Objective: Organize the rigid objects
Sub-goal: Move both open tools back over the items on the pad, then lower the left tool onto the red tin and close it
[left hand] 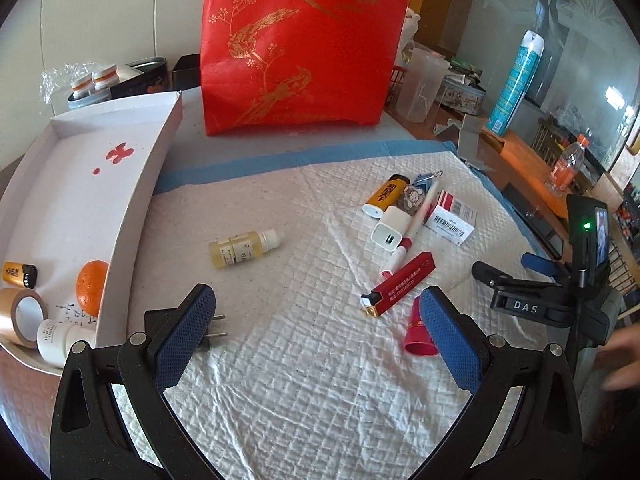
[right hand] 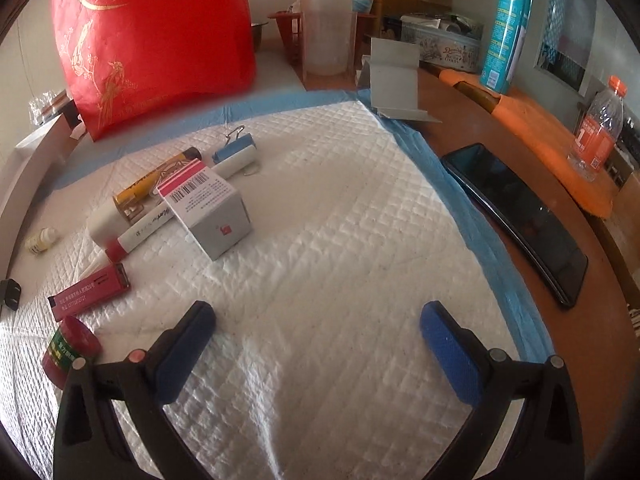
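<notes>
Both grippers, left gripper [left hand: 318,336] and right gripper [right hand: 318,354], hung wide and empty over bare quilted pad [right hand: 320,240]. Loose items clustered mid-pad: red lighter [left hand: 400,290], white charger [left hand: 390,232], small box [right hand: 208,208]. White tray [left hand: 120,216] sat along the pad's left edge, holding an orange [left hand: 92,288].

both wrist views look forward, low over the quilted pad [left hand: 304,360] — shared.

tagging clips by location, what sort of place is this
Most likely a home, on a cluttered round wooden table: a red gift bag, a biscuit tin and a phone share it with household odds and ends.
</notes>
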Motion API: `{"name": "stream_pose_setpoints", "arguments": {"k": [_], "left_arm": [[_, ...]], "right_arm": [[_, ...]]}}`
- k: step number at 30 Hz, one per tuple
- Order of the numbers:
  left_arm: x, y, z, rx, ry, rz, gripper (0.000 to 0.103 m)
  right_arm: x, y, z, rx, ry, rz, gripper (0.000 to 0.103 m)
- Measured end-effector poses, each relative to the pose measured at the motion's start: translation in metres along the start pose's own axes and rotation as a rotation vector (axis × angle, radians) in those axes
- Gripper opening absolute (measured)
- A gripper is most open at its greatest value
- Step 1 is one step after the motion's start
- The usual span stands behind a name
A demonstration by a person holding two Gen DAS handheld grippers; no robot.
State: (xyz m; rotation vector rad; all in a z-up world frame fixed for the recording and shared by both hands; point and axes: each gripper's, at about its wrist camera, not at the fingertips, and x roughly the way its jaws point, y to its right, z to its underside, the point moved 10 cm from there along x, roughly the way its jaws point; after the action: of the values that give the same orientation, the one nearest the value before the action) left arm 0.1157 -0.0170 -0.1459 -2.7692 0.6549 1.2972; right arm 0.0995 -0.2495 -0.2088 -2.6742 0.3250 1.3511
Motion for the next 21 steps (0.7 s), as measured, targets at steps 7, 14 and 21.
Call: {"name": "stream_pose_setpoints", "arguments": {"k": [7, 14, 21], "left_arm": [[0.001, 0.007, 0.007, -0.018, -0.011, 0.026, 0.103], [-0.003, 0.018, 0.005, -0.005, 0.000, 0.044, 0.103], [-0.005, 0.015, 0.005, -0.008, 0.002, 0.035, 0.103]], "right_arm": [[0.000, 0.001, 0.000, 0.000, 0.000, -0.001, 0.103], [0.000, 0.001, 0.000, 0.000, 0.000, -0.001, 0.103], [0.000, 0.001, 0.000, 0.000, 0.000, -0.001, 0.103]]}}
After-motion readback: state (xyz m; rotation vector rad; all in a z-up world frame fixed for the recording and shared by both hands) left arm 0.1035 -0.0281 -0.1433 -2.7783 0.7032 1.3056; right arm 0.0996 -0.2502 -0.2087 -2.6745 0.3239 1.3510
